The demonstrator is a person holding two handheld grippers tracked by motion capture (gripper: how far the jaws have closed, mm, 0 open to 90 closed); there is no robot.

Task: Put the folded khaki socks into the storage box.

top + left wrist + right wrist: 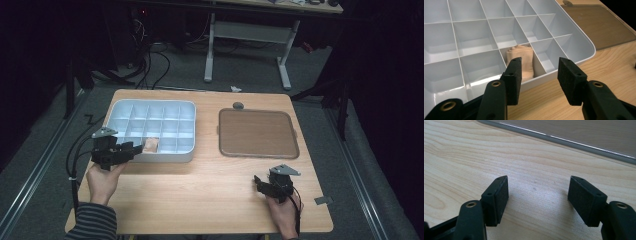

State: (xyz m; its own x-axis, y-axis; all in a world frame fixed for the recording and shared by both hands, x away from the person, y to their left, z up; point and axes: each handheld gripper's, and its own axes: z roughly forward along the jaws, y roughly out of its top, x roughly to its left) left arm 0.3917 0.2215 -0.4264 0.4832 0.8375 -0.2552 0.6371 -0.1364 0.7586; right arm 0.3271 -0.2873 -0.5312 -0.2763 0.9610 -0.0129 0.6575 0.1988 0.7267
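Left hand at lower left of the high view holds the left gripper at the near edge of the white divided tray, jaws spread and holding nothing. In the left gripper view the jaws straddle the tray's near wall; a rolled beige cloth stands in a front-row compartment just beyond the left jaw.

Right hand at lower right holds the right gripper low over the bare wooden surface, jaws spread, nothing between them.

Brown flat lid lies right of the tray, apart from it; its edge crosses the top of the right gripper view. Small grey knob sits at the lid's far edge.
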